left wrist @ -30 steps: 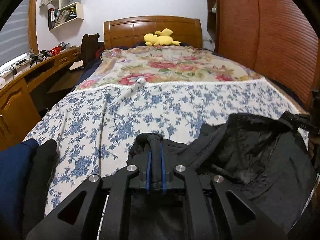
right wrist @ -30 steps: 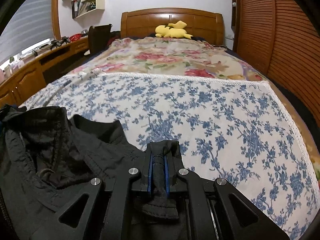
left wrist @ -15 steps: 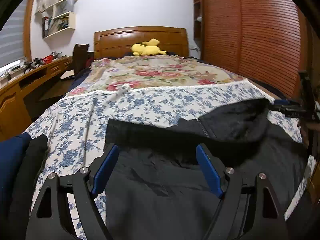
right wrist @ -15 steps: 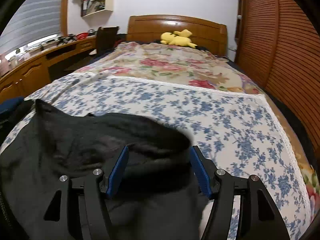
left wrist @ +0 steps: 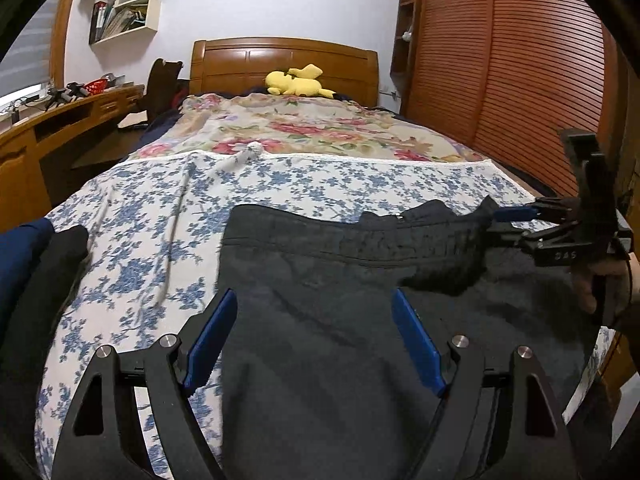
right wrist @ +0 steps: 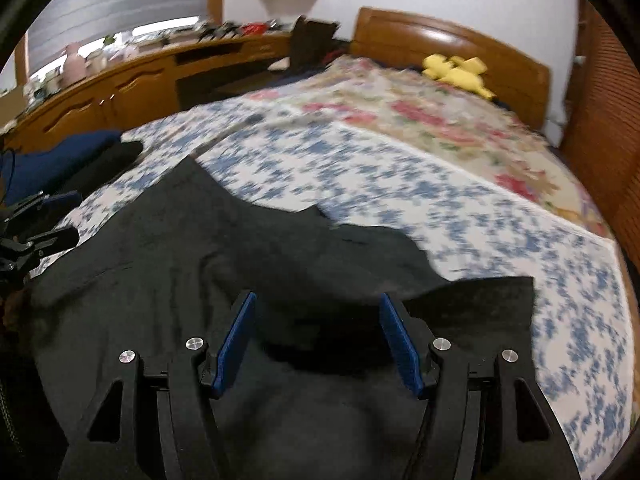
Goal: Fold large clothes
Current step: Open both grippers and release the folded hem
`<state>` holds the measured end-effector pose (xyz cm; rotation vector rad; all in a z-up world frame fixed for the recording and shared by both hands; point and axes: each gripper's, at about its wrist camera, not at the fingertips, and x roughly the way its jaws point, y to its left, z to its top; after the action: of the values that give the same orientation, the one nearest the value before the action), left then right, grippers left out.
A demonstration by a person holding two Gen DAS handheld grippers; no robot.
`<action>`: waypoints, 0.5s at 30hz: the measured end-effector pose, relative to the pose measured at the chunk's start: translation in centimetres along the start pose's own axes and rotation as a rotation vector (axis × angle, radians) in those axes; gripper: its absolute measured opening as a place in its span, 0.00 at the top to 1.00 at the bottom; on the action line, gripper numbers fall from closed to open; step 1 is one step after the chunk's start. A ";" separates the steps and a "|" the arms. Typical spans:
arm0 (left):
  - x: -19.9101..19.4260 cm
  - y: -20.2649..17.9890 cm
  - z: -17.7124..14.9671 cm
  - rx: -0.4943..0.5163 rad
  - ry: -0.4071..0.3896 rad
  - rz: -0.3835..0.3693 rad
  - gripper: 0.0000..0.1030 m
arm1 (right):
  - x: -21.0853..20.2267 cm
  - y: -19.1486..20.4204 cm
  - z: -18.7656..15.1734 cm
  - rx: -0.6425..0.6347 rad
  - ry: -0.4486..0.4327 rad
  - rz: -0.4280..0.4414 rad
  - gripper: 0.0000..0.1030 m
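Observation:
A large black garment (left wrist: 320, 280) lies spread flat on the near end of the bed's blue-flowered sheet (left wrist: 160, 220), its hemmed edge facing the headboard. My left gripper (left wrist: 313, 296) hovers over the garment's left part, open, with nothing between its blue pads. In the blurred right wrist view the same black garment (right wrist: 180, 248) fills the foreground, and my right gripper (right wrist: 317, 298) is open above its right corner, gripping nothing. The right gripper (left wrist: 516, 222) also shows from the side at the garment's far right edge, held by a hand (left wrist: 600, 280).
Folded dark blue and black clothes (left wrist: 28, 256) are stacked at the bed's left edge. A yellow plush toy (left wrist: 298, 82) rests by the wooden headboard. A wooden desk (left wrist: 48, 132) runs along the left, and slatted wardrobe doors (left wrist: 520, 60) line the right.
Both grippers were shut on the black garment's edge a second ago and have let go and opened. The garment dropped flat. The right gripper swung away and rolled.

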<state>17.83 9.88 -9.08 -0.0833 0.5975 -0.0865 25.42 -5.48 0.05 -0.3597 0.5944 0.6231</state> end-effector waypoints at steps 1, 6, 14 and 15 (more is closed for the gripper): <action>-0.1 0.1 -0.1 0.003 -0.003 0.010 0.22 | 0.7 0.3 0.3 -0.008 0.021 0.011 0.37; -0.8 1.2 -0.6 -0.003 -0.007 0.008 0.22 | 5.0 -0.8 1.0 -0.004 0.135 0.036 0.37; -1.5 1.8 -1.1 -0.008 -0.012 -0.012 0.22 | 7.8 -1.6 2.6 0.078 0.178 0.020 0.44; -1.6 1.8 -1.1 -0.007 -0.012 -0.014 0.22 | 8.0 -1.0 2.6 0.065 0.180 0.010 0.61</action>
<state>16.04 11.79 -9.29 -0.0947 0.5848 -0.0976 32.37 -1.48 -2.79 -0.3546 0.7875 0.5830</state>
